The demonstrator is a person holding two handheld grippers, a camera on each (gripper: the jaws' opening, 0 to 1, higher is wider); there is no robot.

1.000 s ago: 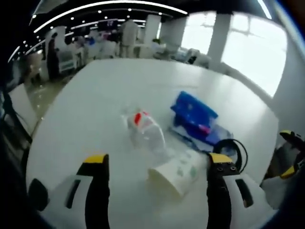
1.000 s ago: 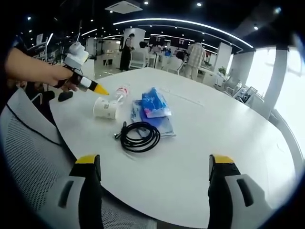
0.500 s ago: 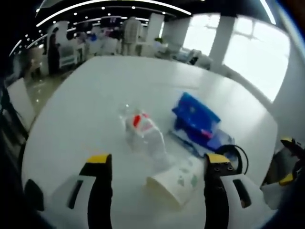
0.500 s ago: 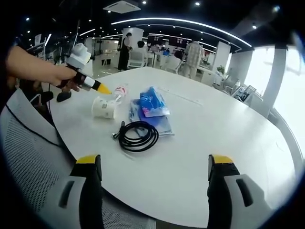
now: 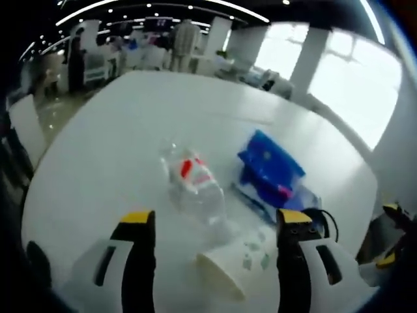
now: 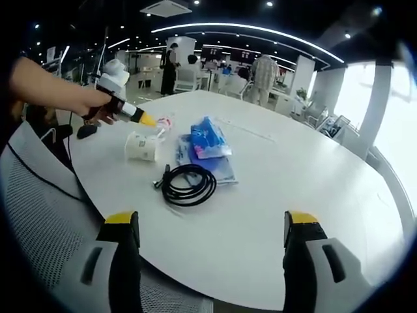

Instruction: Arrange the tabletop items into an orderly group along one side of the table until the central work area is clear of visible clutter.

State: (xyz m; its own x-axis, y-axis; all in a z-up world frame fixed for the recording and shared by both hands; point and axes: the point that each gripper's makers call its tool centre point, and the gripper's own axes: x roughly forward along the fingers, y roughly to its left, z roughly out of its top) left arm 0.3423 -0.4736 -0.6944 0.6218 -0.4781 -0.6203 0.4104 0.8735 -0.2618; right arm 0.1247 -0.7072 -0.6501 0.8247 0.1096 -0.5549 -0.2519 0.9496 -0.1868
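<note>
Large white tabletop, rounded edge, set in an open office.

Left gripper view: the left gripper is held above the table with its two yellow-tipped jaws spread wide, nothing between them. Just ahead of the jaws a white paper cup with green print is seen lying on its side, open mouth toward the camera. Beyond it, touching or very near, a clear crumpled plastic bottle with a red label lies on its side. To the right of the bottle a blue plastic packet rests on a flat blue-and-white sheet; whether that sheet is a folder or a booklet cannot be told. A black coiled cable is partly seen behind the right jaw.

Right gripper view: the right gripper is held off the near table edge, jaws spread apart and empty. The same cluster is seen well ahead toward the left side of the table: cup, bottle, packet, cable nearest the camera. The left gripper is seen above the cup, held in a hand. A grey mesh chair back is seen at lower left. People are seen standing in the background.
</note>
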